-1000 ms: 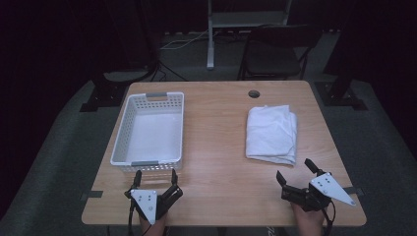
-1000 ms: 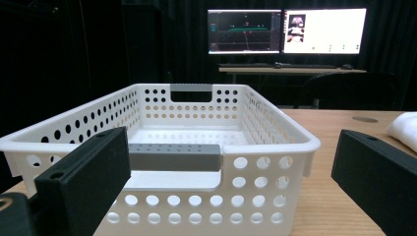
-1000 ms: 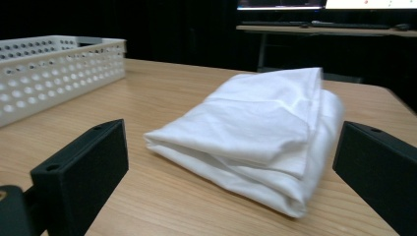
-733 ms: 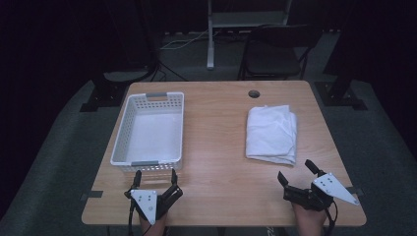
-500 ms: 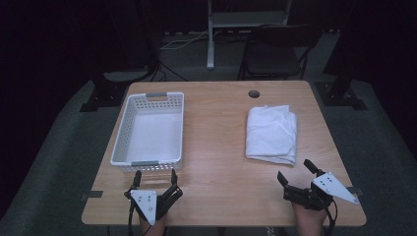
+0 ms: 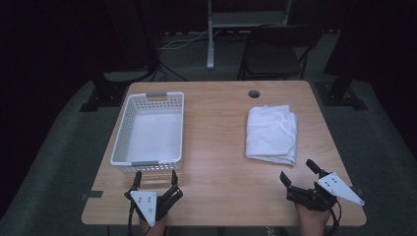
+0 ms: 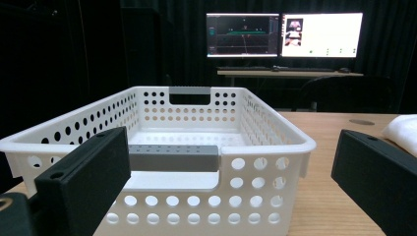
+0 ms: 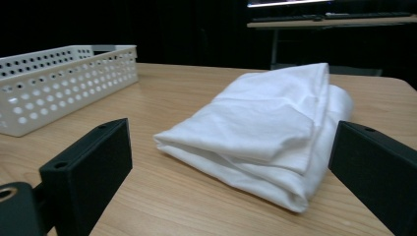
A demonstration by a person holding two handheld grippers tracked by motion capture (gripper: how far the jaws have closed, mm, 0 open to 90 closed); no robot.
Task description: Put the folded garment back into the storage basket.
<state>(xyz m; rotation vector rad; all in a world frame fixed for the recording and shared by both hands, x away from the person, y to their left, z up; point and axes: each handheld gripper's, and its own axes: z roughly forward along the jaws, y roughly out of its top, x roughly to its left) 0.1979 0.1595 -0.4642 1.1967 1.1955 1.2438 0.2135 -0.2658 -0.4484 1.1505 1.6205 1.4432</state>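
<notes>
Wooden table (image 6: 216, 147), folded cloth (image 6: 272, 133) lengthwise front-to-back

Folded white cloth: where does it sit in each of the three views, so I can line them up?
High view: folded white cloth lies right of centre on the table.
Left gripper view: a white corner at the right edge.
Right gripper view: centre, just ahead of the open tongs.
Shared landmark: the white perforated basket.
</notes>
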